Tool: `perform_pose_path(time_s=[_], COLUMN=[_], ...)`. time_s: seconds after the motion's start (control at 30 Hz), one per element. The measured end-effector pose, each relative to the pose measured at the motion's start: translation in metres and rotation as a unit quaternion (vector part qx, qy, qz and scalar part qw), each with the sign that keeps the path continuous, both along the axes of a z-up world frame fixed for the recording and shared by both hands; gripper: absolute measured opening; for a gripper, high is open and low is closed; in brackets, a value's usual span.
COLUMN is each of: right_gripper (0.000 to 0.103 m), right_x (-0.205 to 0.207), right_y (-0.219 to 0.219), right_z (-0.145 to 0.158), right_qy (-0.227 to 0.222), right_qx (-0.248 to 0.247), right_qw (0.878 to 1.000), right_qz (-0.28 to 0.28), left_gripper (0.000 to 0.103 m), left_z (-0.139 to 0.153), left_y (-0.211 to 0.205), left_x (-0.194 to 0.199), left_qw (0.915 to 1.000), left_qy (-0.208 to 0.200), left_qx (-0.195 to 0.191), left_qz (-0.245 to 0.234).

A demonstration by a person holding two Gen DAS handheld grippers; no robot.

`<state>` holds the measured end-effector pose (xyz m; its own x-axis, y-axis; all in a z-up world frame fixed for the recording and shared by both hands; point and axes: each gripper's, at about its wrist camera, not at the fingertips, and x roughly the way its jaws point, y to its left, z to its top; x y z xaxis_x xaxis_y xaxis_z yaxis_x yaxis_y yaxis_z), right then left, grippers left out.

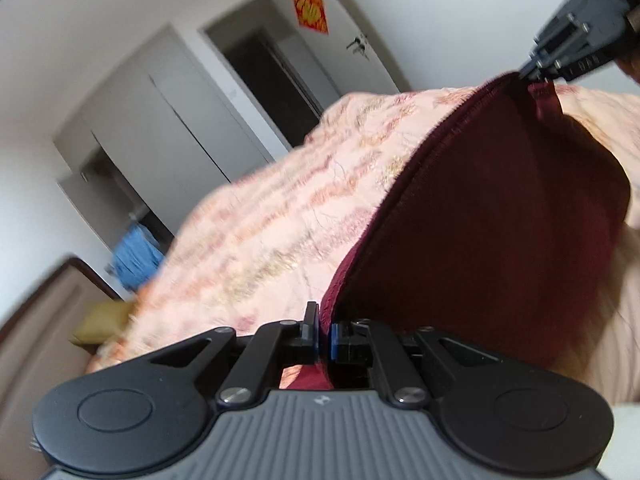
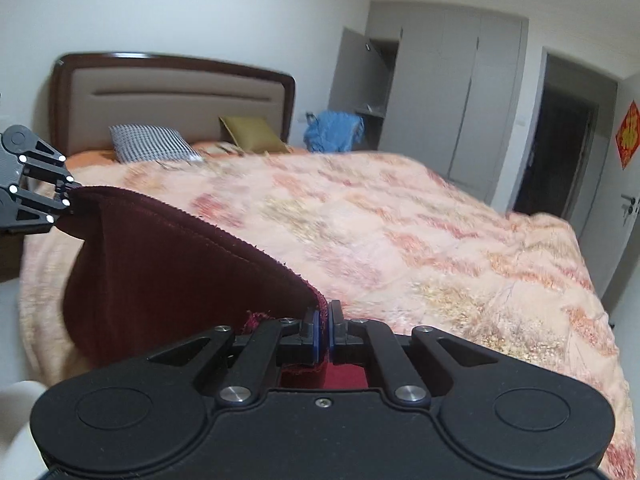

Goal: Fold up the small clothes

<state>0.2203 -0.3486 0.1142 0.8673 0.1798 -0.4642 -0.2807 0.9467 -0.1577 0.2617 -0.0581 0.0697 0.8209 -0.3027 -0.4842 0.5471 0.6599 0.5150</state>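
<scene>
home bedroom | bed | headboard | wardrobe

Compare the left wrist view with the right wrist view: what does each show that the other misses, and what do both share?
Only the left wrist view shows the door's handle side with the red decoration square on.

Only the right wrist view shows the headboard and the checked pillow.

Both show the maroon cloth, stretched above the peach bedspread between the left gripper and the right gripper, each shut on one end, plus the blue fabric and the wardrobe.
</scene>
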Motion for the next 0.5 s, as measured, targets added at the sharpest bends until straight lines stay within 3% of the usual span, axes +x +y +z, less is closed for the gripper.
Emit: perform_pose_path(time_s=[0.27, 0.5], right_gripper=[0.004, 0.005], right_x=[0.110, 0.149], right_y=[-0.020, -0.027], right_z=[-0.054, -0.097], right_qy=[0.088, 0.138], right_qx=[0.019, 0.030], right_qw=[0.995, 0.989], right_qz=[-0.035, -0.040], left_gripper=[0.006, 0.007], left_z=[-0.044, -0.094], left_y=[-0.016, -0.005], left_x=[0.110, 0.159], left_qw=[0.9953, 0.9860], left_qy=[0.096, 0.162], left_qx=[-0.011, -0.038], left_qz=[-0.002, 0.014])
